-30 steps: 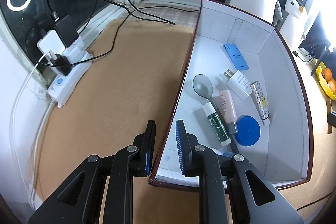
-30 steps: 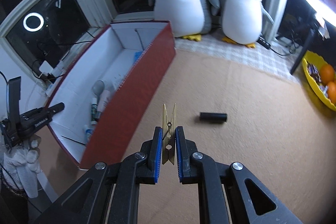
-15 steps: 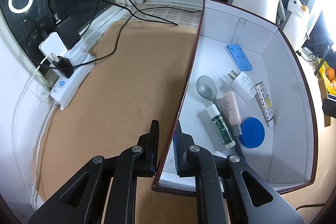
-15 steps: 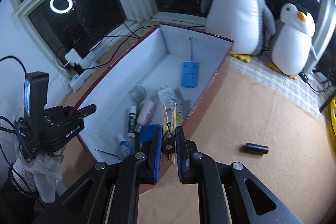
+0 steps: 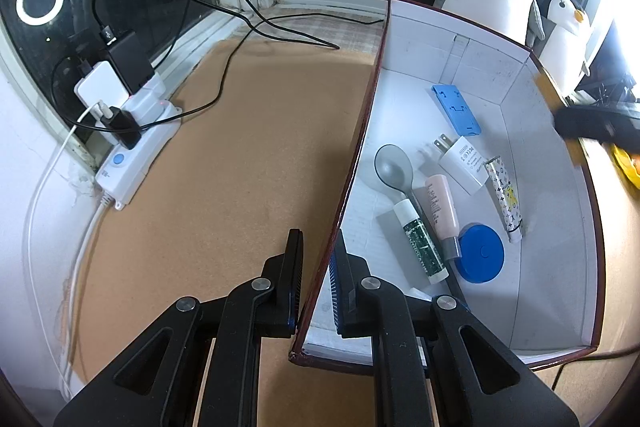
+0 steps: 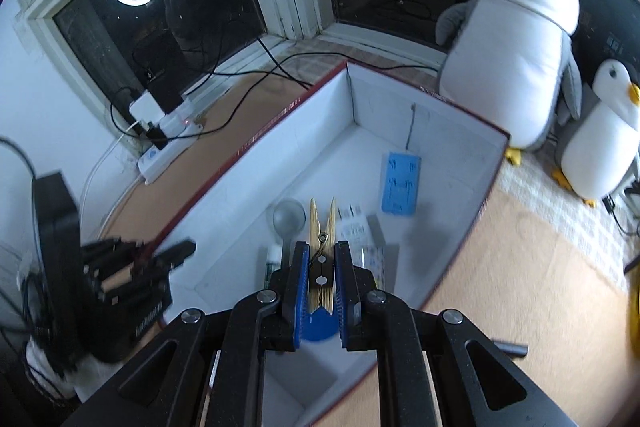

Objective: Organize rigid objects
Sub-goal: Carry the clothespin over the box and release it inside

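A red box with a white inside lies on the brown mat. In it are a blue holder, a white charger, a grey spoon, three tubes and a blue lid. My left gripper is shut on the box's left wall near the front corner. It also shows in the right wrist view as the left gripper. My right gripper is shut on a wooden clothespin and hangs over the near end of the box. A black cylinder lies on the mat to the right.
A white power strip with chargers and black cables sits by the window at the left. Two plush penguins stand behind the box. A yellow bowl is at the far right edge.
My left gripper's jaws have closed onto the box wall. My right gripper has carried the clothespin from above the mat to above the box's inside.
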